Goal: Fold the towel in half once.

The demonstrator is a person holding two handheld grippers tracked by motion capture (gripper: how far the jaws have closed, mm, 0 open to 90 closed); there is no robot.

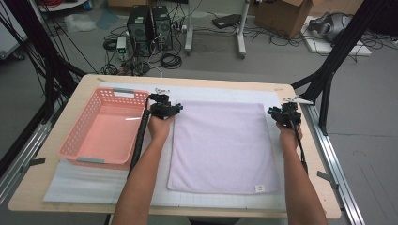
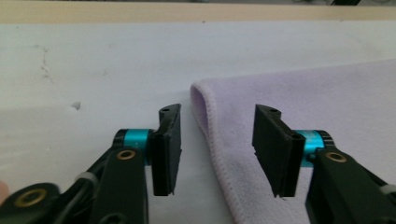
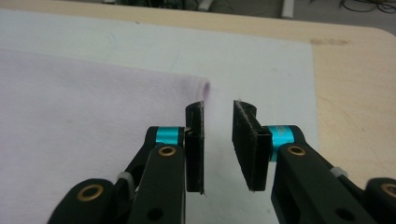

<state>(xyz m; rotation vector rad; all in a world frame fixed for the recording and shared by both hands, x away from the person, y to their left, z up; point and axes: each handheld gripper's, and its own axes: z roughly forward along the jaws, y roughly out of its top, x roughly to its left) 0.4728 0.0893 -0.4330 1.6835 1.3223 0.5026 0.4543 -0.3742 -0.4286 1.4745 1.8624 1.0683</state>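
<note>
In the left gripper view, the black jaws of the left gripper (image 2: 217, 149) stand apart and released, straddling the far left corner of the lilac towel (image 2: 299, 116); the towel's hemmed edge runs between them, and neither pad presses on the cloth. In the right gripper view, the right gripper (image 3: 218, 142) is also released, its jaws parted by a narrower gap, with the towel's far right corner lying just beyond and between the tips; the pads do not pinch it.

From the high view, the left gripper (image 1: 164, 108) sits at the towel's far left corner and the right gripper (image 1: 284, 114) at its far right corner, each held by a hand reaching in from the near side. The towel (image 1: 220, 145) lies flat and spread on a white mat (image 1: 84, 185) that covers the wooden table (image 1: 28, 187). A pink basket (image 1: 77, 140) stands on the mat just left of the left forearm, apart from the towel.
</note>
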